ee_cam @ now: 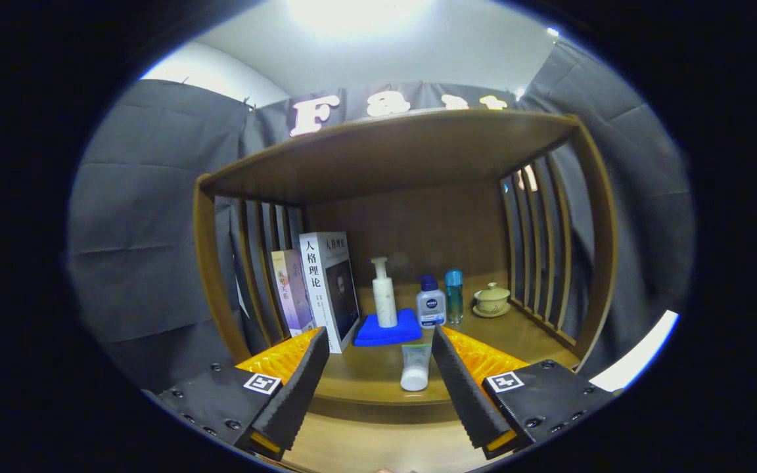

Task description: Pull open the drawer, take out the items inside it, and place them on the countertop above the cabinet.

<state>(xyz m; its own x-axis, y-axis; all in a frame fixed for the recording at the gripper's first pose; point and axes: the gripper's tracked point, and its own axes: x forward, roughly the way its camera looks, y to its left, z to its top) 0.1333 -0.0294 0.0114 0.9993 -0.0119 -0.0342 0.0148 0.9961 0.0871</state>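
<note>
The gripper (378,345) faces a brown wooden cabinet (211,263) with slatted sides and an open shelf bay under a flat top board. Its two fingers stand well apart with nothing clamped between them. Standing in the gap, just ahead of the fingertips and nearer the right finger, is a small pale-green squeeze tube with a white cap (415,368), set cap-down on the wooden countertop (365,374) near its front edge; neither finger touches it. Beyond the tube lies a folded blue cloth (388,332), and a white pump bottle (384,295) stands upright on it. Just to the right of the cloth stands a short white bottle with a dark blue cap (430,303), with a slim translucent blue-green bottle with a light blue cap (454,295) next beside it. Further right, near the right-hand slats, sits a small cream lidded cup on a saucer (491,300). At the left side of the bay two books stand upright: a white-spined book (326,289) and, beside it against the left slats, a thinner lilac book (292,292). The lower edge of the countertop curves below the fingers (no drawer front can be made out there).
</note>
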